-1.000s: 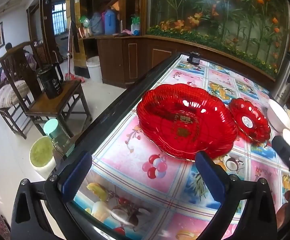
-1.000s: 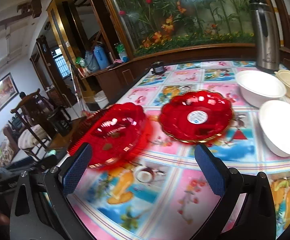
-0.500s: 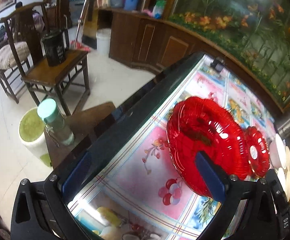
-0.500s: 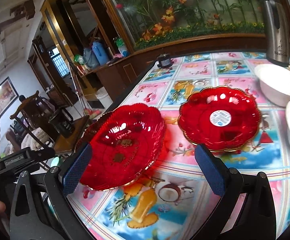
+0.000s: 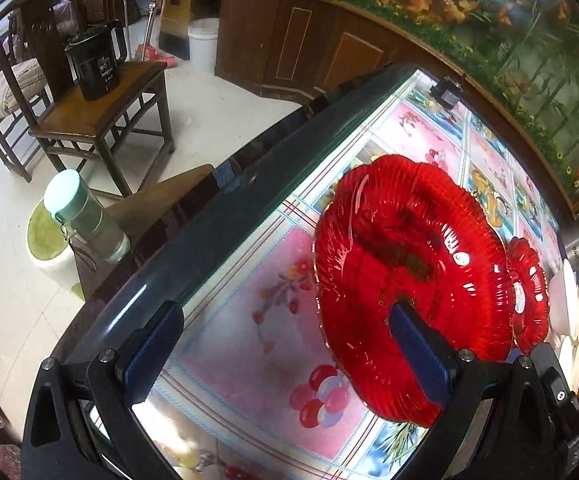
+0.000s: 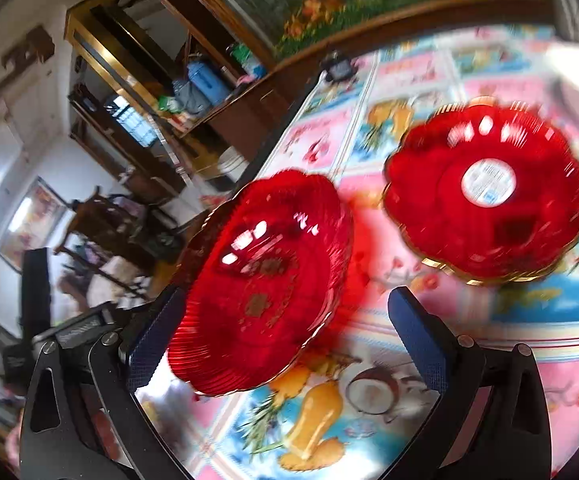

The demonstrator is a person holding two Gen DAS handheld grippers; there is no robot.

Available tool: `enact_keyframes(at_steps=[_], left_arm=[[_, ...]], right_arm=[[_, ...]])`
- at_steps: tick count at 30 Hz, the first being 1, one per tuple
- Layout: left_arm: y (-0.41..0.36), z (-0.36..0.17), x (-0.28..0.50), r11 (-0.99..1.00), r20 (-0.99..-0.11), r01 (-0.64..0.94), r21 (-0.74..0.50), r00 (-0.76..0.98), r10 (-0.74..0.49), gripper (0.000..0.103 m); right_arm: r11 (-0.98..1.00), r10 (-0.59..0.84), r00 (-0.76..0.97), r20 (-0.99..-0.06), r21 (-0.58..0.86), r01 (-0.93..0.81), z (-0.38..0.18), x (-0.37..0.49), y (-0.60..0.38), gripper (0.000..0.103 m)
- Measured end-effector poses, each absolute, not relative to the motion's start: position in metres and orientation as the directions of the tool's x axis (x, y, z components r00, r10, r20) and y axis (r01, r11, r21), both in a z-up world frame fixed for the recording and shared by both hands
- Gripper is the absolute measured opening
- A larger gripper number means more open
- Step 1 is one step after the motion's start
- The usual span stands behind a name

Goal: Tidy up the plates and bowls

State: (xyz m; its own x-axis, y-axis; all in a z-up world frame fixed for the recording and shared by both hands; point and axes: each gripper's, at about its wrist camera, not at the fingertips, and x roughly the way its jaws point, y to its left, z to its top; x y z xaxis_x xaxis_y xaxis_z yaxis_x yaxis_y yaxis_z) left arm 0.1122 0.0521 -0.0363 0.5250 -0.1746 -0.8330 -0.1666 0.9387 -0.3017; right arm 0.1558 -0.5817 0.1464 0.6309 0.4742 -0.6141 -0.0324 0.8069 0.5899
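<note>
We hold both tongs over the table (image 5: 225,248), whose top is a glossy cloth printed with fruit and cartoon panels. Our left gripper (image 5: 285,354) has its blue-padded jaws spread wide with nothing between them; its left pad hangs over the dark rounded table edge and its right pad sits in front of the near rim of the large red plate (image 5: 405,280), though we cannot tell whether it touches. That ribbed, scalloped plate rests on the cloth near the table's left edge, and the small red plate (image 5: 529,292) with a white round sticker lies just beyond it, with white bowls (image 5: 569,304) stacked at the far right. From the right wrist the picture is blurred by motion. Our right gripper (image 6: 285,344) is also spread wide and empty, its left pad close to the large red plate (image 6: 265,280), which looks tilted, while the small red plate (image 6: 485,192) lies apart from it to the right. On the floor beside the table stand a wooden chair (image 5: 101,116) carrying a black kettle (image 5: 95,64), and a green-capped bottle (image 5: 85,216).
</note>
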Motion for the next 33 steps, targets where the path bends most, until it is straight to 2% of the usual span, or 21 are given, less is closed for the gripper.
enact_keyframes(at_steps=[5,8,12,13,16,20,24,31,33], left_arm=[[0.045,-0.039,0.115,0.939,-0.84,-0.162,-0.302,0.512,-0.182,0.102],[0.043,-0.042,0.116,0.938,-0.84,-0.163,-0.305,0.511,-0.184,0.1],[0.037,-0.043,0.115,0.942,-0.836,-0.148,-0.302,0.517,-0.187,0.086],[0.037,-0.043,0.115,0.943,-0.836,-0.146,-0.298,0.517,-0.185,0.079],[0.037,-0.046,0.116,0.945,-0.836,-0.141,-0.296,0.517,-0.184,0.06],[0.041,-0.054,0.117,0.934,-0.841,-0.143,-0.328,0.495,-0.22,0.035],[0.039,-0.058,0.114,0.928,-0.832,-0.129,-0.348,0.499,-0.243,0.033],[0.029,-0.052,0.109,0.94,-0.823,-0.082,-0.33,0.513,-0.244,0.015],[0.028,-0.052,0.108,0.944,-0.825,-0.075,-0.321,0.511,-0.24,0.012]], right_arm=[[0.722,0.575,0.58,-0.576,0.692,-0.029,0.132,0.171,-0.585,0.101],[0.678,0.613,0.544,-0.573,0.735,0.01,0.117,0.177,-0.584,0.091],[0.624,0.653,0.508,-0.562,0.779,0.059,0.101,0.186,-0.587,0.056],[0.631,0.648,0.501,-0.573,0.773,0.069,0.099,0.188,-0.585,0.047],[0.656,0.629,0.491,-0.602,0.751,0.08,0.094,0.191,-0.581,0.028],[0.685,0.593,0.516,-0.618,0.724,0.08,0.095,0.19,-0.578,0.026],[0.721,0.563,0.53,-0.634,0.691,0.06,0.101,0.188,-0.572,0.025],[0.753,0.534,0.546,-0.646,0.656,0.04,0.092,0.194,-0.582,0.025],[0.752,0.536,0.547,-0.643,0.658,0.038,0.093,0.194,-0.582,0.025]])
